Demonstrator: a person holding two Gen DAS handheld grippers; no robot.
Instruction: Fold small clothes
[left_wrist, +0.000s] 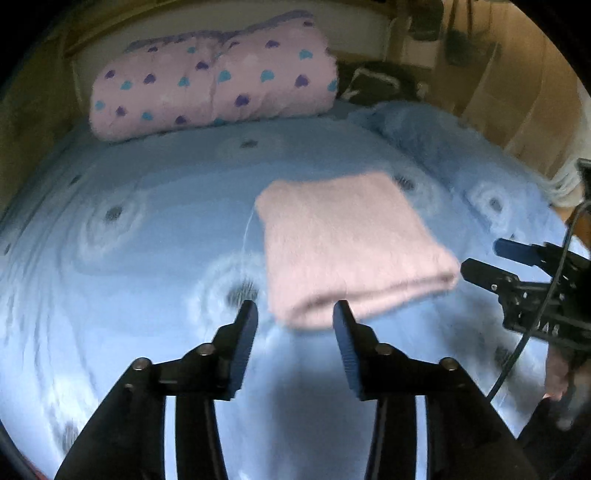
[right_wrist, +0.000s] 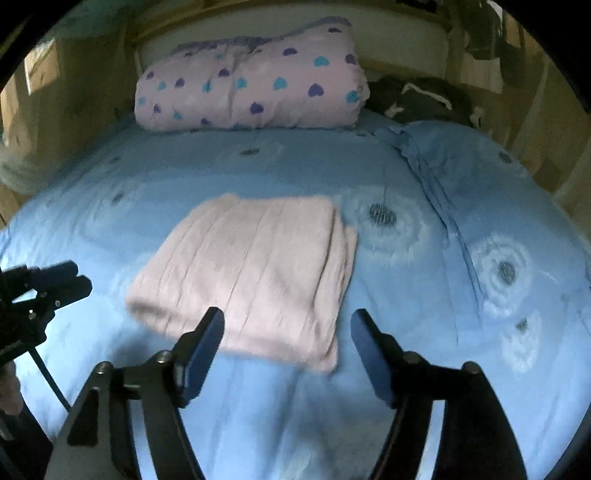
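A folded pink garment lies flat on the blue bedspread of a bed, well short of the pink heart-print pillow at the head. The left hand-held gripper hovers just in front of the garment's near folded edge with its jaws parted and nothing between them, the cloth lying just past the fingertips. The right hand-held gripper is released too, jaws spread wide over the garment's near right corner without pressing on it
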